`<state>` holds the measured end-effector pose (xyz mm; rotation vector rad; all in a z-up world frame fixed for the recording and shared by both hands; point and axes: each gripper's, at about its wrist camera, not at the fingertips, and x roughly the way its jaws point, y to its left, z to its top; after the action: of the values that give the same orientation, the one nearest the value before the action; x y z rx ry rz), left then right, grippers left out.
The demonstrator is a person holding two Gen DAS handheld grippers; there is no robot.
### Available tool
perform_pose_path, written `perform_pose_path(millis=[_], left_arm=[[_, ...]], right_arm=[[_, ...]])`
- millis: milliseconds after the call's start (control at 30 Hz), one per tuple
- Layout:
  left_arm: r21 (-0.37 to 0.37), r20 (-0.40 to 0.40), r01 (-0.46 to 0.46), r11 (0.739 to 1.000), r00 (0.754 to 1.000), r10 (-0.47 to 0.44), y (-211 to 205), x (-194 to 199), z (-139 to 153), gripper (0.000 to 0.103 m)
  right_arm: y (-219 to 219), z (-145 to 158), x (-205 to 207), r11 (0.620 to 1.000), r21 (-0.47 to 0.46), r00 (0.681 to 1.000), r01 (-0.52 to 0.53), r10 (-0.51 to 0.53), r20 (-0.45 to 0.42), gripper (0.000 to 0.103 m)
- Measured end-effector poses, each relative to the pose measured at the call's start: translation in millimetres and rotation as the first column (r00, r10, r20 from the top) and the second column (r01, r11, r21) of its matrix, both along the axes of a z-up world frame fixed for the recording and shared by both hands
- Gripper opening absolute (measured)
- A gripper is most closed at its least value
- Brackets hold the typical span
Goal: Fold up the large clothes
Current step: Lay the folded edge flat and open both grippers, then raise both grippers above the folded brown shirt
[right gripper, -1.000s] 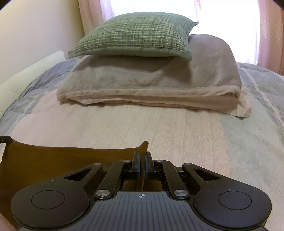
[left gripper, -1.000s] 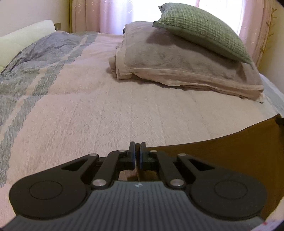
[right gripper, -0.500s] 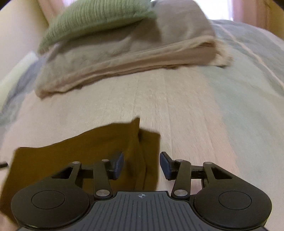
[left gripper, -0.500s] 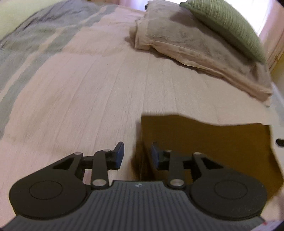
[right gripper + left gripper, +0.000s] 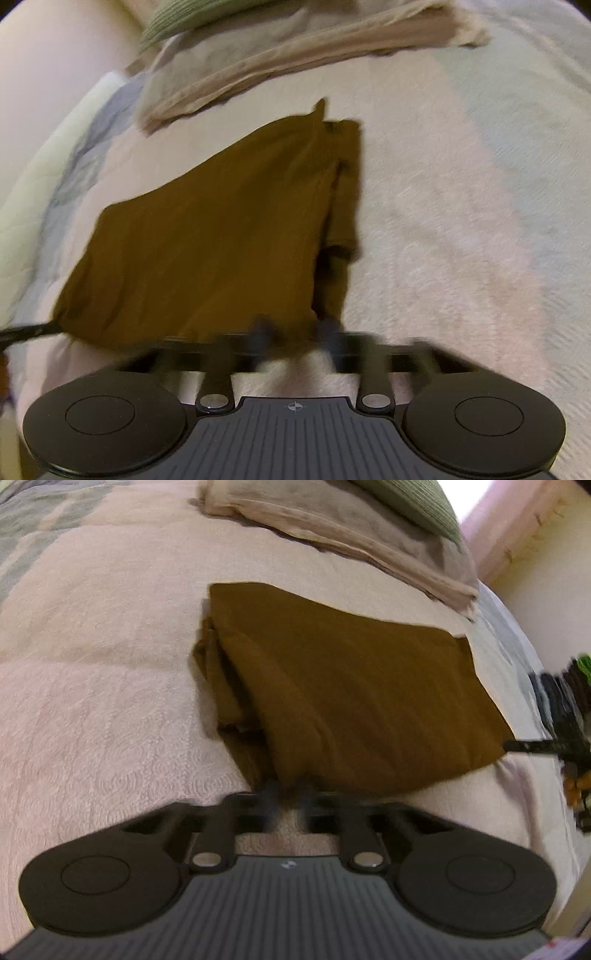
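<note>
My left gripper (image 5: 287, 805) has its fingers parted, gripping nothing, just short of the folded mustard-brown cloth garment (image 5: 343, 694). My right gripper (image 5: 295, 332) is spread too, empty, blurred. The garment lies flat on the pale pink textured bedspread (image 5: 103, 709), with the folded beige blanket (image 5: 280, 55) at the far end.

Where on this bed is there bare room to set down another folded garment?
Bare bedspread lies left of the brown garment, and more lies right of it. Crowded behind: folded blanket under green pillow.
</note>
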<state>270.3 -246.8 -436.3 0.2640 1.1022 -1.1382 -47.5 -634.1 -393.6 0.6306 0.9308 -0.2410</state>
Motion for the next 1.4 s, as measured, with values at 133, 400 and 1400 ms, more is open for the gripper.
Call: perform_pose_path(millis=[133, 400, 1400], left_arm=[[-0.024, 0.058, 0.083, 0.996, 0.995, -0.082, 9, -2, 10, 0.003], [0.211, 0.133, 0.137, 0.968, 0.977, -0.167, 0, -16, -14, 0.021], [0.367, 0.212, -0.247, 0.897, 0.961, 0.179, -102, -146, 93, 0.056]], right_arm=[[0, 6, 1, 0.998, -0.051, 1.0, -0.025, 0.025, -0.001, 0.004], [18, -1, 5, 0.989, -0.147, 0.977, -0.003, -0.029, -0.211, 0.026], [104, 82, 22, 0.981, -0.183, 0.983, -0.063, 0.03, -0.181, 0.055]])
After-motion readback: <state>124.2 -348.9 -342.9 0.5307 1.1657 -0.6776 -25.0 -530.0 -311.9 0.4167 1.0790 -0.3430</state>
